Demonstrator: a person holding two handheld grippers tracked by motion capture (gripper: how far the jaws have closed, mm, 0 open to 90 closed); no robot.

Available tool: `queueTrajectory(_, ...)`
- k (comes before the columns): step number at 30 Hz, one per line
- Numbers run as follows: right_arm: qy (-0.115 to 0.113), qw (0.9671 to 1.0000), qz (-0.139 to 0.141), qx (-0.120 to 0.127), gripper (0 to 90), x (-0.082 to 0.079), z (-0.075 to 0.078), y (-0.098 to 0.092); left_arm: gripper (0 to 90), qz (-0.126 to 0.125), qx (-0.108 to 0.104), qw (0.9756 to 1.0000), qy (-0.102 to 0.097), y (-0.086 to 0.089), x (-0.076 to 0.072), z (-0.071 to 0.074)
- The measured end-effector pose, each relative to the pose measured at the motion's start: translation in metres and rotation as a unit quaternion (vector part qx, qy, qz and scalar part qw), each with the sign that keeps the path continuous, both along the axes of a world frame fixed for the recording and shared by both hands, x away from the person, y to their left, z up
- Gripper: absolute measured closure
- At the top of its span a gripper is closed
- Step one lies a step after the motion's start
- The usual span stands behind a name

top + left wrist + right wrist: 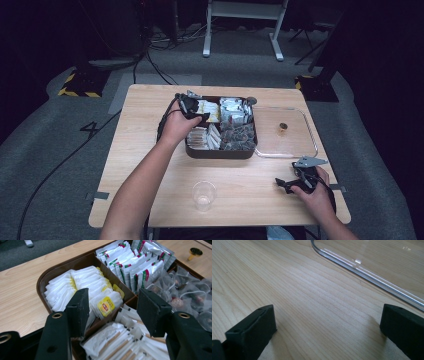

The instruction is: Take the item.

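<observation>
Left gripper (112,312) agape above tea bags (106,305)

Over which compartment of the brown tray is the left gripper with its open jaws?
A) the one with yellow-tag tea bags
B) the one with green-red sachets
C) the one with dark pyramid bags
A: the left gripper frames the yellow-tag tea bags in the brown tray.

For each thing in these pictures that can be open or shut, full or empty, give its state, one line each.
Left gripper: open, above the tea bags.
Right gripper: open, on bare table.
Brown tray: uncovered, compartments full.
Clear lid: off, lying right of tray.
Plastic cup: upright, apparently empty.
</observation>
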State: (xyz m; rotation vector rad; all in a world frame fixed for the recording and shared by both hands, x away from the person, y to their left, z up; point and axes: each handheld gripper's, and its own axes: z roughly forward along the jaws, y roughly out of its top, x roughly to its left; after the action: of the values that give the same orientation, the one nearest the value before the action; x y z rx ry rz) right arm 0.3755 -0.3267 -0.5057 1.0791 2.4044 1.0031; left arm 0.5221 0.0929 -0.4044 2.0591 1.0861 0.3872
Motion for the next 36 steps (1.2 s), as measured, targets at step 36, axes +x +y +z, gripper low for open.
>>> queueTrajectory(36, 0.000, 1.0000, 0.002, 0.000, 0.3, 0.000, 0.000, 0.000, 57.4, 0.019, 0.046, 0.9943, 0.095, -0.024, 0.052, -0.041)
